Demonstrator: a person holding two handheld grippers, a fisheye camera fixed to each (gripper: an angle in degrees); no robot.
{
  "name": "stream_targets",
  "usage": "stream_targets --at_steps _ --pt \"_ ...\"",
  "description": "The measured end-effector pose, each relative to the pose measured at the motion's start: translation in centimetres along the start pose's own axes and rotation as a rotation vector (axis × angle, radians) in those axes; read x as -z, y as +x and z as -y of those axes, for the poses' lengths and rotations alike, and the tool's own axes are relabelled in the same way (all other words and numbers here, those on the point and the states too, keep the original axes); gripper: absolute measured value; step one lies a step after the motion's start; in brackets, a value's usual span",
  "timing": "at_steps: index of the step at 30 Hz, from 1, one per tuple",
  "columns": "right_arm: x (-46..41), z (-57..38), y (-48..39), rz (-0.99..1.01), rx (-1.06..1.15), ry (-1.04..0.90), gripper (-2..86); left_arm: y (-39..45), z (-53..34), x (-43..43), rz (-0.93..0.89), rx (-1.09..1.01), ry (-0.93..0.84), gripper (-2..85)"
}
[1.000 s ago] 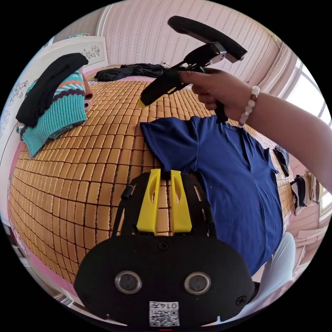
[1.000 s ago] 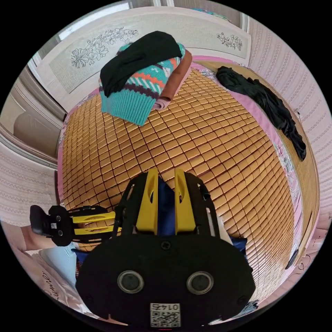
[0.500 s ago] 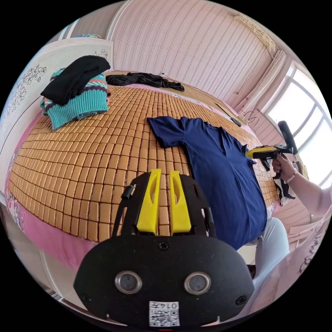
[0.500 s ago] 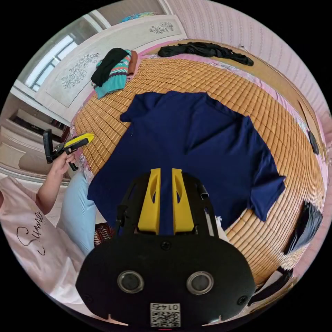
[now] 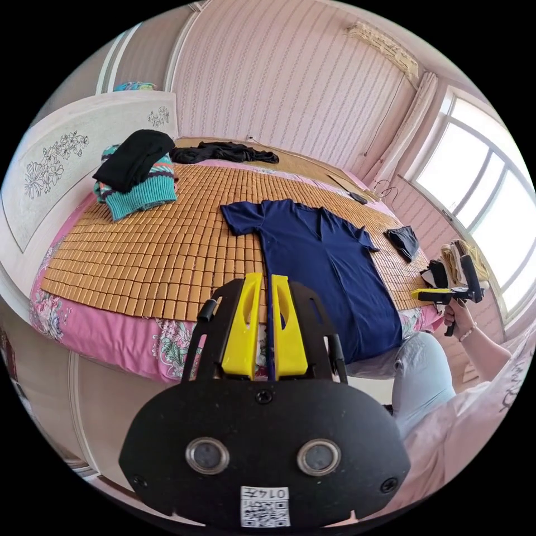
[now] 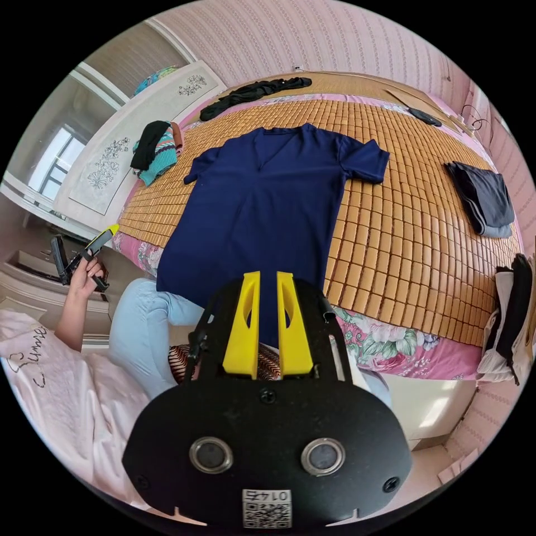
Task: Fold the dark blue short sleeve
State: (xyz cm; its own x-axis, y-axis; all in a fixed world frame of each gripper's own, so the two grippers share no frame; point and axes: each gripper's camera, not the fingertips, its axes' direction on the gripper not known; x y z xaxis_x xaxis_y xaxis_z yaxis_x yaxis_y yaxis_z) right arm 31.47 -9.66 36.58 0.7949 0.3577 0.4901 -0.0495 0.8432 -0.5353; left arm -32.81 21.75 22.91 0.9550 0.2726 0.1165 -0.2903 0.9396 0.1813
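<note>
Bare bamboo mat (image 6: 413,223) lay open on both sides of the dark blue shirt (image 6: 262,195), whose hem hung over the bed's near edge. I held my left tongs (image 5: 261,324) and right tongs (image 6: 267,321) off the bed, both nearly closed and empty. The shirt lay flat, sleeves out.

The dark blue short sleeve shirt (image 6: 268,190) is smooth, matt cloth. It lies on a mat (image 6: 413,234) of small glossy bamboo tiles. The teal sweater (image 5: 139,192) is ribbed knit. The gripper jaws are matt yellow plastic.
</note>
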Motion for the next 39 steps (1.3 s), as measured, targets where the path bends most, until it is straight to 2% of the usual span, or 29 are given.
stream_targets --at_steps 3,7,9,12,15,21,24,30,32,36,39 --pt "1.1 -2.5 0.0 0.014 0.006 0.031 10.5 2.6 -1.1 1.8 -0.004 -0.043 0.046 3.0" --pt "2.8 -5.3 0.0 0.043 0.015 0.098 10.0 6.2 -3.1 4.6 0.124 -0.129 0.178 0.2" --pt "3.4 -6.2 0.0 0.047 0.014 0.12 9.7 6.7 -3.6 5.5 0.091 -0.102 0.215 -0.1" --pt "3.7 -7.2 0.0 0.122 0.022 0.132 9.0 7.2 -4.0 6.5 0.061 -0.078 0.242 -0.1" --pt "2.9 -7.4 -0.1 0.23 0.044 0.087 8.1 7.5 -4.5 7.0 0.114 -0.086 0.268 -0.7" --pt "2.3 -5.6 -1.6 0.182 0.112 0.039 5.4 5.4 -4.1 3.7 0.099 -0.029 0.132 -0.7" --pt "1.9 -2.3 -2.6 0.183 0.161 0.033 3.6 3.6 -2.8 0.8 0.087 0.008 0.078 0.2" --pt "-1.0 9.5 -7.9 0.043 0.347 -0.012 2.2 -1.1 2.2 -7.4 0.022 0.121 -0.017 5.3" --pt "-3.4 15.2 -11.1 0.024 0.455 -0.063 4.1 -2.1 4.3 -9.7 0.007 0.134 -0.021 5.6" --pt "-7.4 23.2 -15.9 0.02 0.553 -0.129 9.3 -3.9 9.3 -14.7 0.066 0.174 -0.027 6.7" --pt "-11.2 28.9 -19.1 0.01 0.622 -0.171 12.1 -4.8 12.8 -18.2 0.034 0.186 -0.064 7.3"
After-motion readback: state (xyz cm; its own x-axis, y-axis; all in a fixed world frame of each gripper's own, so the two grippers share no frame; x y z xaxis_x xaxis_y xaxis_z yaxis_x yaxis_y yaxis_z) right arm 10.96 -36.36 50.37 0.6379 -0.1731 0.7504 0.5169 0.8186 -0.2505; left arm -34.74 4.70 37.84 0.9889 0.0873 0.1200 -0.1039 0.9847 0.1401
